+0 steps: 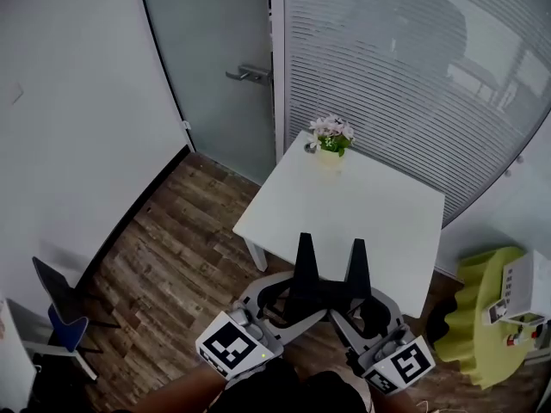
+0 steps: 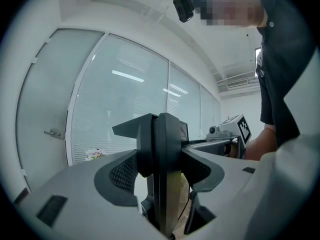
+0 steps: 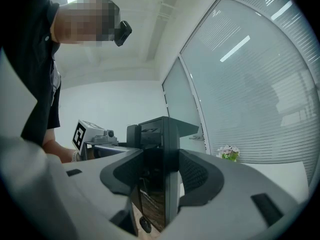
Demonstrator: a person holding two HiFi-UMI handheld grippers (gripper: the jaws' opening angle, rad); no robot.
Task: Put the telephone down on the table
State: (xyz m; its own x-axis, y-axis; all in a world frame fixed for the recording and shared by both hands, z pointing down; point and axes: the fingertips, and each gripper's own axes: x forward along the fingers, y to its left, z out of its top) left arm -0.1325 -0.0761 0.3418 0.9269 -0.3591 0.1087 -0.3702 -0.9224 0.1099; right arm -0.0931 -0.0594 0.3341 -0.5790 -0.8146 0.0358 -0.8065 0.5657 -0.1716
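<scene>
The telephone (image 1: 325,298) is a flat black glossy piece held low in front of me, between my two grippers and over the floor just short of the white table (image 1: 362,222). Its glossy face (image 3: 150,196) fills the right gripper's jaws, and a thin cord (image 2: 192,200) hangs below it. My left gripper (image 1: 306,243) (image 2: 159,120) is shut on its left part. My right gripper (image 1: 358,248) (image 3: 163,122) is shut on its right part. Both pairs of jaws point towards the table. Most of the telephone is hidden by the grippers.
A small pot of flowers (image 1: 331,136) stands at the table's far corner. Behind it are a striped glass wall (image 1: 413,67) and a glass door with a handle (image 1: 250,74). A blue chair (image 1: 60,321) is at the left, and a yellow-green stand (image 1: 478,317) bearing a white box (image 1: 527,286) at the right.
</scene>
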